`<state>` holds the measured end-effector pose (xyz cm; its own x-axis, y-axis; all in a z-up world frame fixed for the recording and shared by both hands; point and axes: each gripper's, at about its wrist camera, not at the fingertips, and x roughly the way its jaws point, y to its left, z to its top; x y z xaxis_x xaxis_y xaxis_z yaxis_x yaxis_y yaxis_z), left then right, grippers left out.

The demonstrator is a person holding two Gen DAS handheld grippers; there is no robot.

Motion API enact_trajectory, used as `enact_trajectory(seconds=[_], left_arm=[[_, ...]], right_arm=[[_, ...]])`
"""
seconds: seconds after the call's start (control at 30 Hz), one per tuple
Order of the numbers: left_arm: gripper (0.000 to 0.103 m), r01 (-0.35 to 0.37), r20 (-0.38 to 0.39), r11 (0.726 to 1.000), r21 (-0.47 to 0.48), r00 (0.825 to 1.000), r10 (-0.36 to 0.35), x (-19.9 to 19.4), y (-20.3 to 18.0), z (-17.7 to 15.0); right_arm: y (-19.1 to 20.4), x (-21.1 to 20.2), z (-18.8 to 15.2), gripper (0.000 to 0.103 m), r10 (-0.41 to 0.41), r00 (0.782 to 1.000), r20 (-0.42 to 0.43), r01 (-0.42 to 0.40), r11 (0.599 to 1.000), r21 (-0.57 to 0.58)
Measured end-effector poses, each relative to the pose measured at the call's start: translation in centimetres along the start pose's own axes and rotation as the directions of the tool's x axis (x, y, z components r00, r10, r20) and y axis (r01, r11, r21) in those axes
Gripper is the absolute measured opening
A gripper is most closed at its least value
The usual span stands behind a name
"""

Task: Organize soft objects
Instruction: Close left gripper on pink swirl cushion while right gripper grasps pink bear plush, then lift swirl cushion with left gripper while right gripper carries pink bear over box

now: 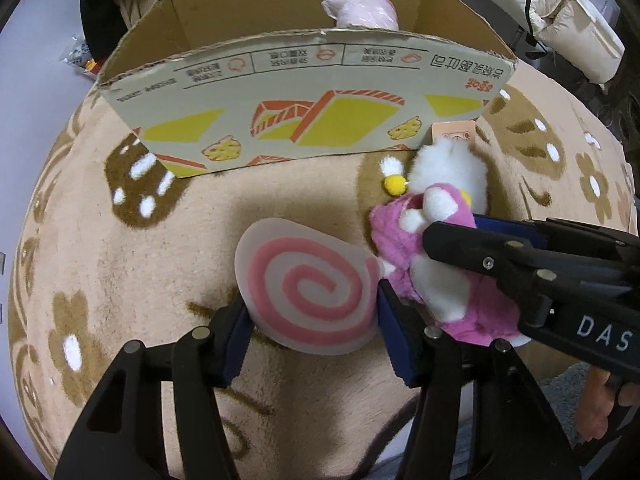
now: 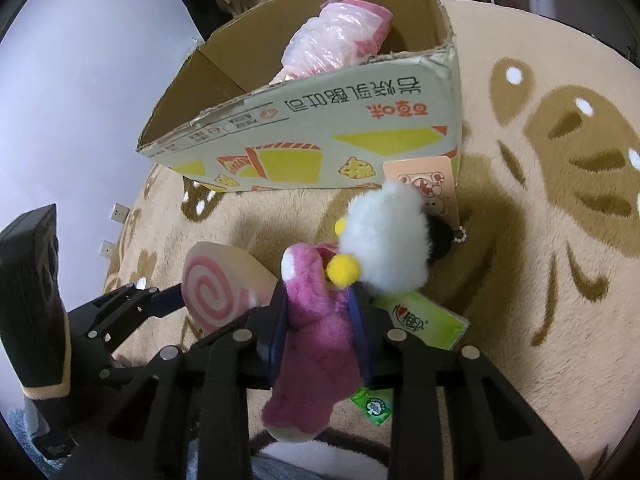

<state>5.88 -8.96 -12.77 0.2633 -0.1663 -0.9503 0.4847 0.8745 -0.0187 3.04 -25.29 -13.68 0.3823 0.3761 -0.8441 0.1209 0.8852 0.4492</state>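
Note:
My left gripper (image 1: 312,320) is shut on a round pink-and-white swirl cushion (image 1: 308,284), held just above the rug; the cushion also shows in the right wrist view (image 2: 212,288). My right gripper (image 2: 318,328) is shut on a pink-and-white plush toy (image 2: 320,328) with a white fluffy head, yellow pompom and paper tag; the toy shows right of the cushion in the left wrist view (image 1: 432,240). An open cardboard box (image 1: 280,120) stands ahead on the rug, also seen in the right wrist view (image 2: 320,136). A pink soft item in plastic wrap (image 2: 336,44) lies inside the box.
A beige rug with brown flower patterns (image 1: 120,240) covers the floor. A green tissue pack (image 2: 424,328) lies on the rug under my right gripper. A white padded jacket (image 1: 560,12) is at the back right. A dark speaker-like object (image 2: 32,300) stands at the left.

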Motion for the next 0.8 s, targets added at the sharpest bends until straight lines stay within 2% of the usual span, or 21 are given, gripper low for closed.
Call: enact_trajectory(seconds=[0.3, 0.5, 0.67, 0.8], left_arm=[[0.055, -0.033, 0.051, 0.997, -0.069, 0.998, 0.036, -1.8, 1.6, -0.3], [0.055, -0.049, 0.115, 0.993, -0.105, 0.991, 0.061, -3.2, 2.0, -0.2], [0.055, -0.064, 0.181, 0.990, -0.125, 0.980, 0.086, -4.9, 2.3, -0.3], [0.055, -0.104, 0.245, 0.985, -0.140, 0.960, 0.136, -6.4, 2.5, -0.2]], right_arm=[[0.9, -0.8, -0.4, 0.028, -0.012, 0.999, 0.041, 0.013, 0.999, -0.032], [1.7, -2.9, -0.7, 0.028, 0.002, 0.992, 0.127, 0.006, 0.998, -0.068], [2.7, -5.2, -0.8, 0.027, 0.006, 0.969, 0.247, 0.024, 0.993, -0.118], [3.6, -6.8, -0.8, 0.027, -0.011, 0.943, 0.334, 0.066, 0.986, -0.156]])
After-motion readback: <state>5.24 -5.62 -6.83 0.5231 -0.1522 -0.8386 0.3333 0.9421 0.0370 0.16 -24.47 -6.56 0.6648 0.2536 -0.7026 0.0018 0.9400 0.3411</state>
